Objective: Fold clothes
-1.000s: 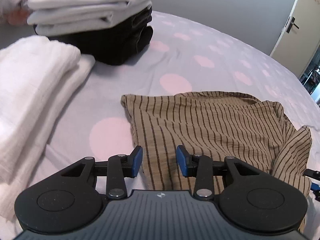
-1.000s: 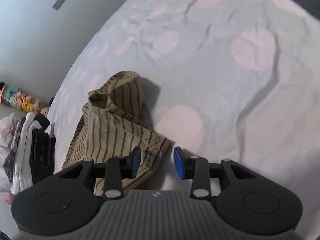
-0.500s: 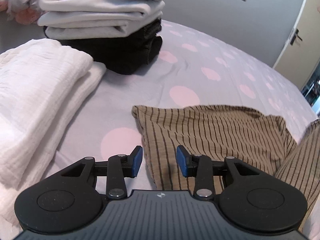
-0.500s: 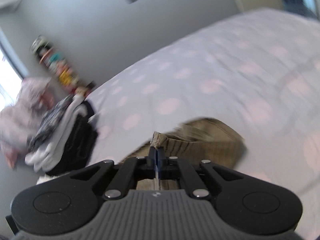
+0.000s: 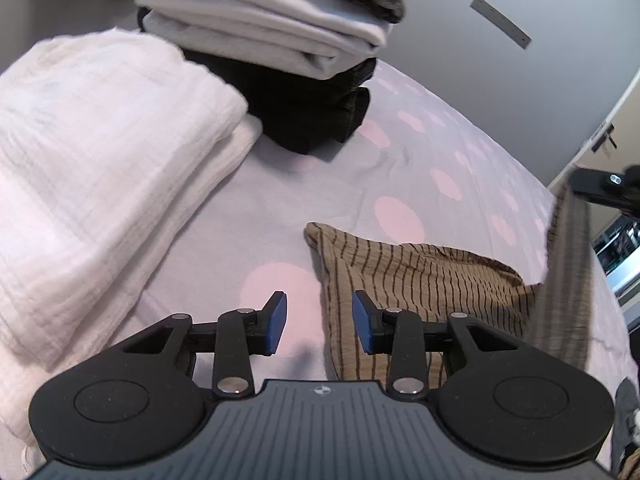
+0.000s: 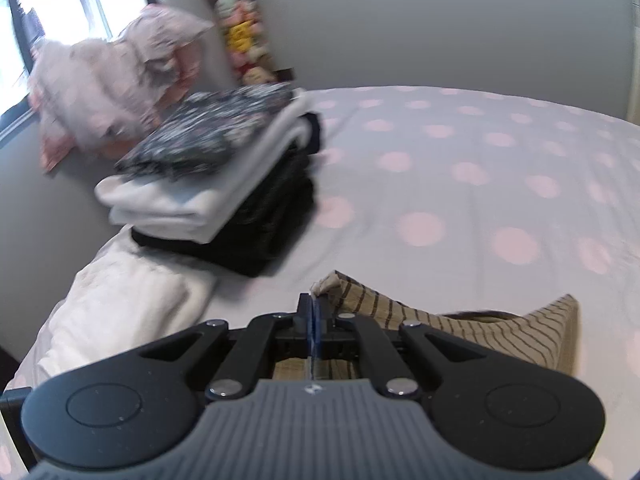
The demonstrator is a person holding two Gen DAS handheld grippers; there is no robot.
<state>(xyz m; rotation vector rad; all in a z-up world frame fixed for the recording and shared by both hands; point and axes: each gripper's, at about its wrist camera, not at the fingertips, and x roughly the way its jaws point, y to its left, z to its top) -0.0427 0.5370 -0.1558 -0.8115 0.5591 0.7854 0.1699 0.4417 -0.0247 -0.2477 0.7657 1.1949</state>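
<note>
Left wrist view: left hand-held gripper hovers low over the bed, a pale lilac sheet with pink dots, jaws wide apart, nothing between the blue pads. The tan, dark-striped woven garment lies on the sheet just beyond and right of the pads; its left edge falls in the gap. Its right side rises as a blurred strip toward the right hand-held gripper, far right. Folded white textured towel at left; stack of folded grey, black and patterned clothes beyond it. Right wrist view: right hand-held gripper is clamped tight on a corner of the striped garment, which drapes below and right. Same stack lies far left.
</note>
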